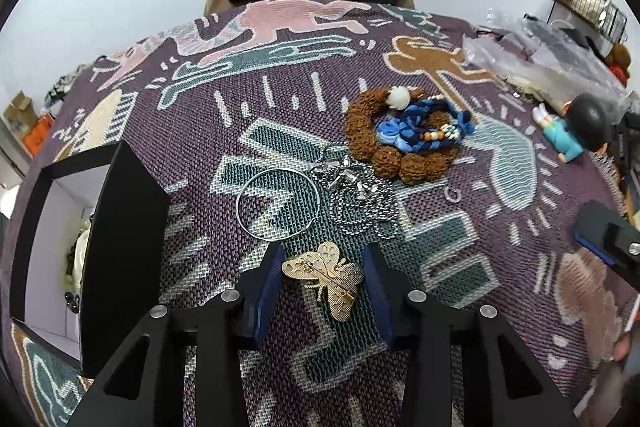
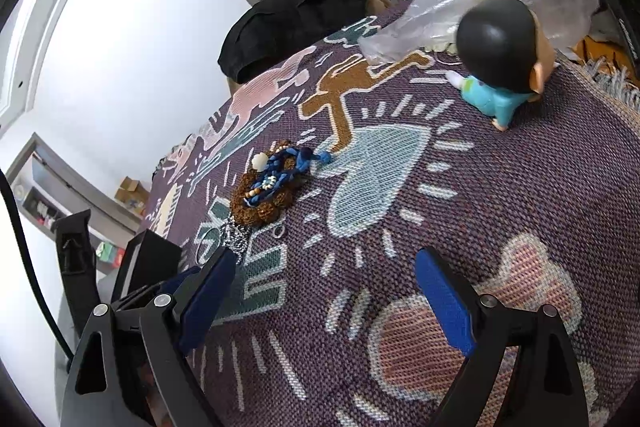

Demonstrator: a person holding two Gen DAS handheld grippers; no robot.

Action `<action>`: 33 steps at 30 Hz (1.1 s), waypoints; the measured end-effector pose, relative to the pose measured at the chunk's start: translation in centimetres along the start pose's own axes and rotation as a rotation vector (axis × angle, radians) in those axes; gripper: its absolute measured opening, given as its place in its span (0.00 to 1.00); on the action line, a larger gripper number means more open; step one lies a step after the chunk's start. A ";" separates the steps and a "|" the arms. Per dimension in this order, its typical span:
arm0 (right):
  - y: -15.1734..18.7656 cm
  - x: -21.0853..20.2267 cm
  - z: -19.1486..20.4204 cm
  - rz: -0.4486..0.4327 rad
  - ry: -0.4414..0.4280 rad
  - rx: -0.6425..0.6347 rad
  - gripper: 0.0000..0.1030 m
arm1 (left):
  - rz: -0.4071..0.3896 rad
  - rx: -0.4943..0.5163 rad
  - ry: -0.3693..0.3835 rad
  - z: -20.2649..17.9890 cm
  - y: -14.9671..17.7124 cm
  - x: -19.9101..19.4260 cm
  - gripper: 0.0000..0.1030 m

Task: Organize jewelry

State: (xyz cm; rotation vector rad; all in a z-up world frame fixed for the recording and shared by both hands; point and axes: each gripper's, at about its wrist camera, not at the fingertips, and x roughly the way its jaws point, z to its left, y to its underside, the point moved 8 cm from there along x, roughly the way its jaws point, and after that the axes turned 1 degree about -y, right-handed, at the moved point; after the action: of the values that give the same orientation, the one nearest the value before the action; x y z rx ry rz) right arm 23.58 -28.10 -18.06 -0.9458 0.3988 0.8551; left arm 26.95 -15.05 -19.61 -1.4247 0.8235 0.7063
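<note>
Low in the left wrist view, the left gripper (image 1: 323,267) straddles a gold butterfly brooch (image 1: 327,274) lying on the desk's woven cloth (image 1: 280,99), jaws seemingly just short of touching. The right gripper (image 2: 326,291) gapes wide over bare cloth.

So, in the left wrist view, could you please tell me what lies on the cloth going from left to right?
Black box → silver bangle → gold butterfly brooch → brown bead bracelet → small silver ring → figurine.

A patterned woven cloth (image 1: 280,99) covers the surface. On it lie a gold butterfly brooch (image 1: 326,273), wire hoop (image 1: 276,205), chain (image 1: 364,203), brown bead bracelet (image 1: 396,159), small ring (image 1: 453,194), figurine (image 1: 572,127) and black box (image 1: 120,247).
</note>
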 end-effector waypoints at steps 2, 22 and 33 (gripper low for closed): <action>-0.2 0.4 0.3 0.008 0.000 -0.008 0.89 | -0.009 0.000 0.002 0.2 -0.3 -0.6 0.17; -4.0 6.3 2.6 0.093 0.031 -0.006 0.67 | -0.087 -0.088 0.107 3.5 -3.5 -5.4 0.00; -5.6 9.8 2.4 0.150 0.087 -0.039 0.67 | 0.003 -0.073 0.141 1.7 -1.8 -3.1 0.66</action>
State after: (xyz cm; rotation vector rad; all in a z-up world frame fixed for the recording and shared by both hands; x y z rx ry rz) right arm 33.88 -23.31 -19.94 -1.0008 0.5348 0.9629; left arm 26.79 -13.25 -16.07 -1.5532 0.9174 0.6490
